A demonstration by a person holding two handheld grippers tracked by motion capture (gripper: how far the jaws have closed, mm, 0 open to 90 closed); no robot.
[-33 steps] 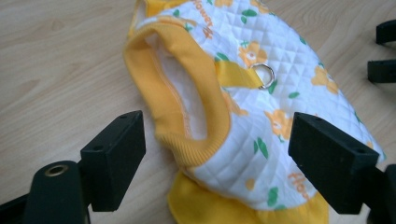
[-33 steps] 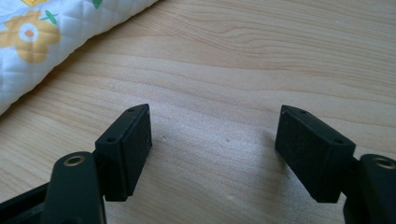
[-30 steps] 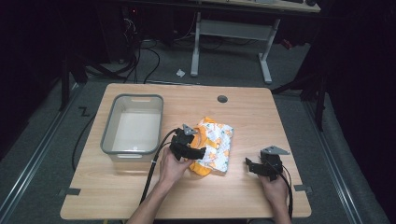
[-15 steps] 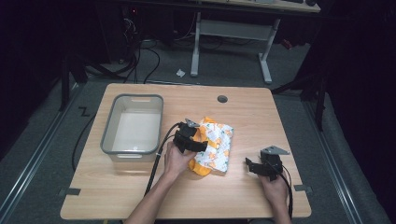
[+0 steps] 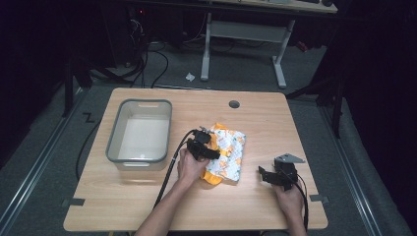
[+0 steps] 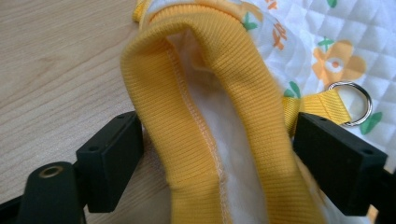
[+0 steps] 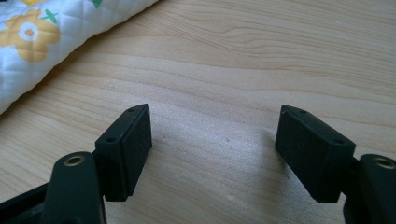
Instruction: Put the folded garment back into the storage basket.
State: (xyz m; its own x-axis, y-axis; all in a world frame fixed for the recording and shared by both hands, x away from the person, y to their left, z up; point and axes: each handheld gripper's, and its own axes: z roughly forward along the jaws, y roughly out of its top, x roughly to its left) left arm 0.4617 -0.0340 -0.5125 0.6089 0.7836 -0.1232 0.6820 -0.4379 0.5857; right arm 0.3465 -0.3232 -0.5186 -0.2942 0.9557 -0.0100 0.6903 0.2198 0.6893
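Note:
A white quilted cloth item (image 5: 230, 150) printed with orange flowers and trimmed in yellow lies in the middle of the wooden table (image 5: 147, 206). My left gripper (image 5: 210, 151) sits at its left edge. In the left gripper view the jaws of that gripper (image 6: 217, 158) stand wide apart, one on each side of a yellow ribbed band (image 6: 163, 116). A metal ring (image 6: 350, 98) on a yellow strap lies close to one jaw. My right gripper (image 5: 265, 174) rests low over bare wood to the right of the cloth, open and empty (image 7: 212, 149); the cloth's edge (image 7: 46, 37) shows farther off.
A grey plastic bin (image 5: 140, 160), with nothing in it, stands left of the cloth. A round cable hole (image 5: 234, 104) is in the far part of the tabletop. A black cable (image 5: 169, 172) trails from the left gripper toward the table's near edge.
My left gripper has moved a little away from the person and onto the cloth's left edge. The right gripper has stayed in place.

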